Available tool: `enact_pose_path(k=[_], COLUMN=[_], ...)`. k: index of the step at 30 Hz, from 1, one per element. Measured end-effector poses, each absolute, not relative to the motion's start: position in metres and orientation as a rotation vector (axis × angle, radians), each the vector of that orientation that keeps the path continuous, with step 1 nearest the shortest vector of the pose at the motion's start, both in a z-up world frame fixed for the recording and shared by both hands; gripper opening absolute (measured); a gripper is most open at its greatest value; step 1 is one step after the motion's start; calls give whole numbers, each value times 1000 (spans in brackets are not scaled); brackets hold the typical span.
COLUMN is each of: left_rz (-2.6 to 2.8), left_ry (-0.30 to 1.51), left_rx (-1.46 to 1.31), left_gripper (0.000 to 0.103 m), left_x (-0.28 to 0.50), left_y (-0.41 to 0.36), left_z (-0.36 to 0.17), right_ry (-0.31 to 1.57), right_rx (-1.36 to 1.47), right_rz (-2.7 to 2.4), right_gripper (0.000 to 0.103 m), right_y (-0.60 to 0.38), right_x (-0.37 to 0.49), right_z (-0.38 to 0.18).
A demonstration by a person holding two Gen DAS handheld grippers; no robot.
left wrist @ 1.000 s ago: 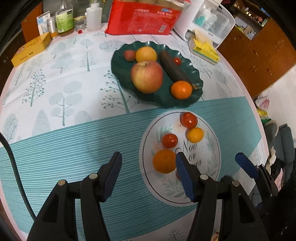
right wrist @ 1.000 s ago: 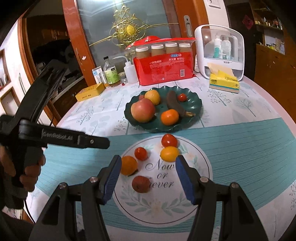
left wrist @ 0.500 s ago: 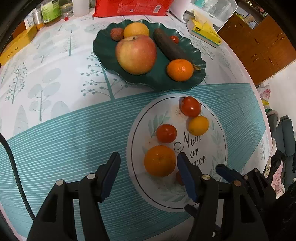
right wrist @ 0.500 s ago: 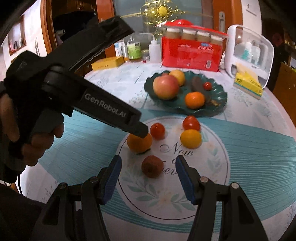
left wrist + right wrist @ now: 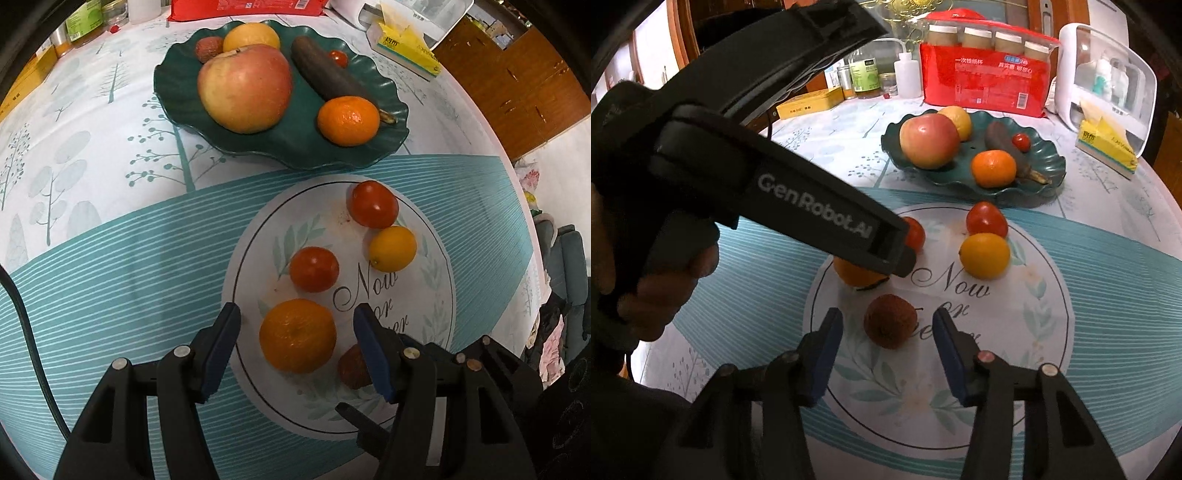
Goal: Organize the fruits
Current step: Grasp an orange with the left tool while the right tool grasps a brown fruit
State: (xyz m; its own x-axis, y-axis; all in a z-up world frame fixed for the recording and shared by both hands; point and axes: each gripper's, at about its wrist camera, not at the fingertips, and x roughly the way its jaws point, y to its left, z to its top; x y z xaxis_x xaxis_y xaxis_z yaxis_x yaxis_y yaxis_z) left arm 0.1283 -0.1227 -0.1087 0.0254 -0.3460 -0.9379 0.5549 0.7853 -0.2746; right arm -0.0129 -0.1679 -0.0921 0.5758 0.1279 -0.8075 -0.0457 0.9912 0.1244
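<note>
Fruits (image 5: pixel 297 335) sit on a tree-patterned tablecloth (image 5: pixel 74 177) beside wooden cabinets (image 5: pixel 517 85).

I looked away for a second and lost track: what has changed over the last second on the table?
Both grippers moved in and down, open. The left gripper now brackets the mandarin; the right gripper has closed in on the lychee. Nothing is gripped. All fruit on the white plate and green dish stayed put.
</note>
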Motion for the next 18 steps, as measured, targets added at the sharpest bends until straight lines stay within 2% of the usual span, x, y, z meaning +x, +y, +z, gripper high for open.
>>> enact_pose_path(k=[3, 8, 11, 18], left_rz=[-700, -694, -693, -688], left_ry=[1361, 1347, 1343, 1341], left_rx=[202, 222, 224, 214], left_gripper=[58, 40, 38, 37], left_x=[128, 127, 127, 126], left_y=[-129, -138, -139, -128], left_z=[-108, -109, -109, -108], right_ry=[962, 975, 977, 987], right_rx=[94, 88, 80, 71], right_rz=[119, 133, 132, 142], right_gripper=[43, 36, 31, 31], right_y=[-168, -169, -170, -168], right_x=[-11, -8, -8, -8], right_z=[-94, -98, -99, -99])
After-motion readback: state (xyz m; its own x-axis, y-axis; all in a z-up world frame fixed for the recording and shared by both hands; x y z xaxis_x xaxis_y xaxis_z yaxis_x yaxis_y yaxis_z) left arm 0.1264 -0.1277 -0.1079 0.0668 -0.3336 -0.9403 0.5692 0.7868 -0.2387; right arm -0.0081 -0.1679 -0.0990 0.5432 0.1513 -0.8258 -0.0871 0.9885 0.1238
